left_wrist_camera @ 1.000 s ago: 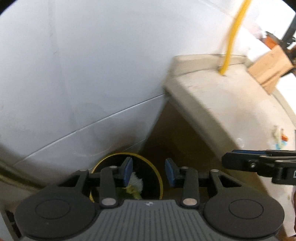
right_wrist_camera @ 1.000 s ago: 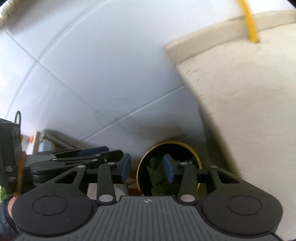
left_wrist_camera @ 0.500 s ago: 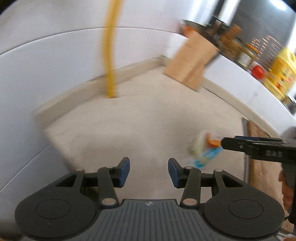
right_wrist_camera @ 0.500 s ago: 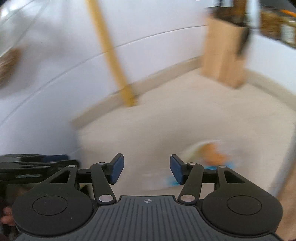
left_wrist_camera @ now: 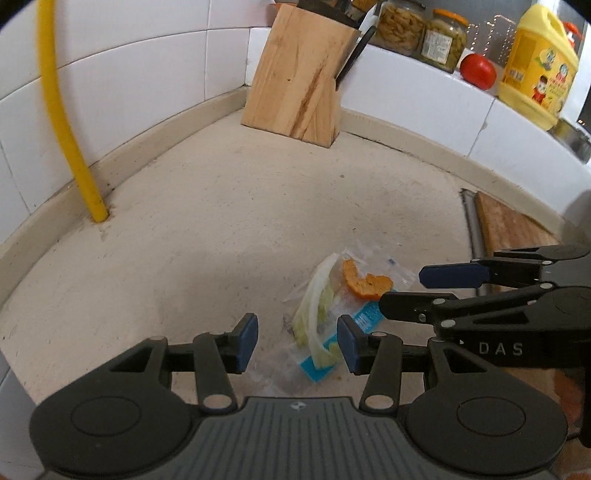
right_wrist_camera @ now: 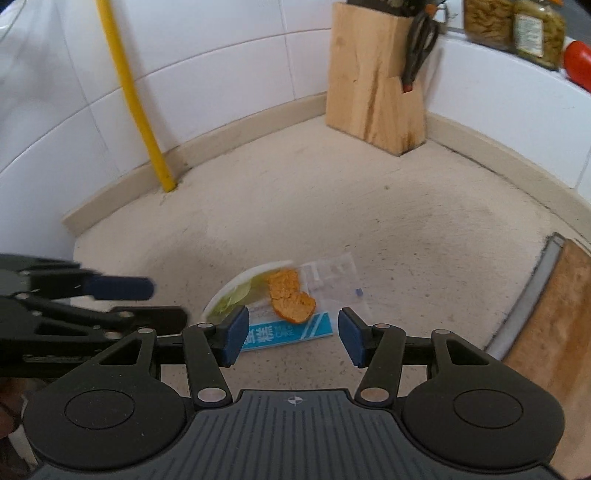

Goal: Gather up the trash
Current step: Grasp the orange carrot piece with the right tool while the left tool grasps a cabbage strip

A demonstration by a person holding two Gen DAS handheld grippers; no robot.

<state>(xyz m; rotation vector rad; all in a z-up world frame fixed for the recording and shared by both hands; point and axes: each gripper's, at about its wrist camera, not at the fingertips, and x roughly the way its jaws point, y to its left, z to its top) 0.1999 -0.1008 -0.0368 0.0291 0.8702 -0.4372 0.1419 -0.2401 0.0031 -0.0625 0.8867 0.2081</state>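
A small heap of trash lies on the beige counter [left_wrist_camera: 229,206]: an orange peel [left_wrist_camera: 364,280] [right_wrist_camera: 291,298], a pale cabbage leaf [left_wrist_camera: 314,306] [right_wrist_camera: 240,291] and a clear wrapper with a blue label [left_wrist_camera: 321,363] [right_wrist_camera: 291,332]. My left gripper [left_wrist_camera: 297,341] is open and empty, just above the leaf and wrapper. My right gripper [right_wrist_camera: 290,336] is open and empty, over the wrapper's blue end, and shows from the side in the left wrist view [left_wrist_camera: 436,291]. The left gripper also shows in the right wrist view [right_wrist_camera: 122,301].
A wooden knife block [left_wrist_camera: 301,79] [right_wrist_camera: 373,81] stands in the back corner. A yellow hose [left_wrist_camera: 66,122] [right_wrist_camera: 135,99] runs down to the counter at left. A wooden cutting board [left_wrist_camera: 517,225] [right_wrist_camera: 550,321] lies at right. Jars [left_wrist_camera: 424,31], a tomato [left_wrist_camera: 478,70] and a yellow bottle [left_wrist_camera: 537,64] sit on the ledge.
Both grippers have swung up from the yellow-rimmed bin beside the counter to the counter top and now hover over the trash heap. Both stayed open and empty.
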